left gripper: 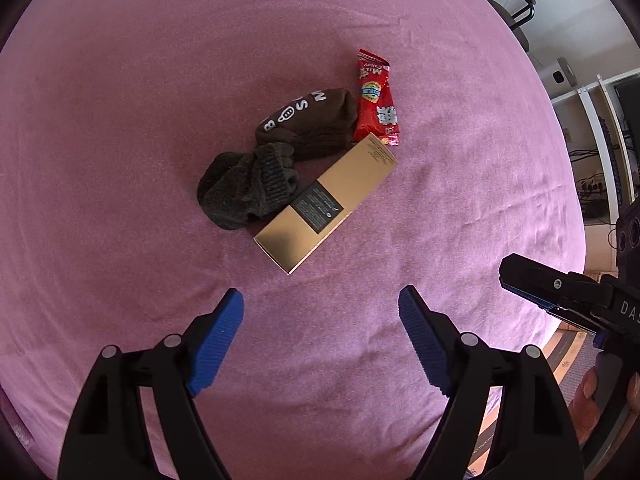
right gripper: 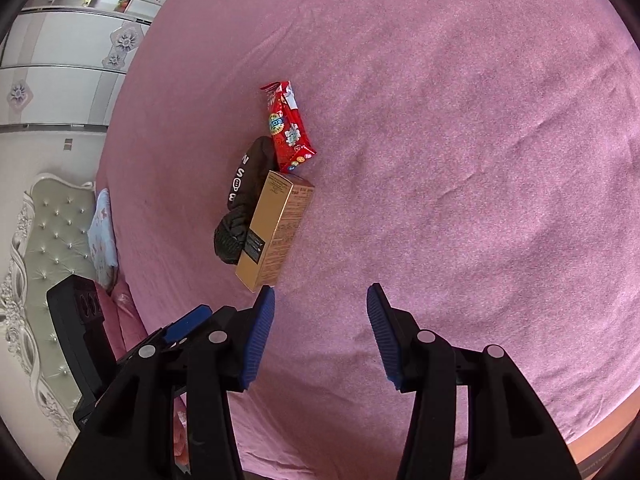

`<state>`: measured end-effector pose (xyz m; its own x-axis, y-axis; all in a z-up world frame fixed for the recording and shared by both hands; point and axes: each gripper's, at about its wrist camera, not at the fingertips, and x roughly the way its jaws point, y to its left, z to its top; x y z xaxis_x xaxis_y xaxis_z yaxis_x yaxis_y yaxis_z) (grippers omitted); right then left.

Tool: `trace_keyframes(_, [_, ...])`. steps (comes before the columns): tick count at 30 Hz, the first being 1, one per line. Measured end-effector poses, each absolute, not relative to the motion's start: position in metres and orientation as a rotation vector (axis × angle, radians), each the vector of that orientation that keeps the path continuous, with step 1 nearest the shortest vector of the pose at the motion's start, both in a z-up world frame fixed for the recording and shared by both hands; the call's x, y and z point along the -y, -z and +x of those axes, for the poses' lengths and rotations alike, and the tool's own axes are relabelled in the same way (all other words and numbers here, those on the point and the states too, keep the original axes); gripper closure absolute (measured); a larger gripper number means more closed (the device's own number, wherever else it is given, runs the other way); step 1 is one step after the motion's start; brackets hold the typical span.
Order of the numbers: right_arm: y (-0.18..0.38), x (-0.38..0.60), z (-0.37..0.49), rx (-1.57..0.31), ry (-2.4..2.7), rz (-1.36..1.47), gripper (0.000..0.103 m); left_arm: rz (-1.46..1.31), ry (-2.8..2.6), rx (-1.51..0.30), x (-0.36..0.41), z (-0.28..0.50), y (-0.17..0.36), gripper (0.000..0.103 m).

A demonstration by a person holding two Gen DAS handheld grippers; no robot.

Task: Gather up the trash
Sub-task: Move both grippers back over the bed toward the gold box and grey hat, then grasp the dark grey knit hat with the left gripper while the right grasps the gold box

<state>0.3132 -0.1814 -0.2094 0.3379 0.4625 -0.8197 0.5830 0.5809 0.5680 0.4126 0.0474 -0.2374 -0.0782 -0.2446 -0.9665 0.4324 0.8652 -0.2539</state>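
On the bed [left gripper: 120,120] three things lie together in one group. In the left wrist view the box [left gripper: 326,204] lies slanted, nearest to the camera. The sock [left gripper: 280,160] lies just behind it and to its left, touching its long side. The candy wrapper [left gripper: 376,100] lies behind the far end of the box, to the right of the sock and touching it. The left tongs [left gripper: 320,304] hang in front of the box, apart from it. The right tongs [left gripper: 520,280] are well to the right.
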Motion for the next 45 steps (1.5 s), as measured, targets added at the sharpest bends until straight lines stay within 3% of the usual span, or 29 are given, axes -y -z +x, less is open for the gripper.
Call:
trace_keyframes(12, [0.251,0.145,0.378,-1.33,0.184,1.143,0.05,0.168,0.601,-1.58,-0.075,0.482,0.268,0.022])
trace_keyframes(26, [0.296,0.134,0.416,-1.445,0.315,1.126,0.05,0.213,0.689,-1.627,-0.064,0.505,0.306,0.022])
trace_keyframes(34, [0.294,0.141,0.394,-1.44,0.284,1.13,0.065,0.23,0.746,-1.658,-0.038,0.501,0.32,0.021])
trace_keyframes(41, [0.287,0.158,0.375,-1.419,0.265,1.131,0.066,0.23,0.75,-1.681,-0.018,0.494,0.33,0.021])
trace_keyframes(43, [0.286,0.162,0.37,-1.411,0.262,1.142,0.066,0.23,0.734,-1.669,-0.014,0.49,0.331,0.025])
trace_keyframes(45, [0.284,0.168,0.363,-1.396,0.254,1.155,0.067,0.237,0.701,-1.668,-0.012,0.488,0.329,0.04])
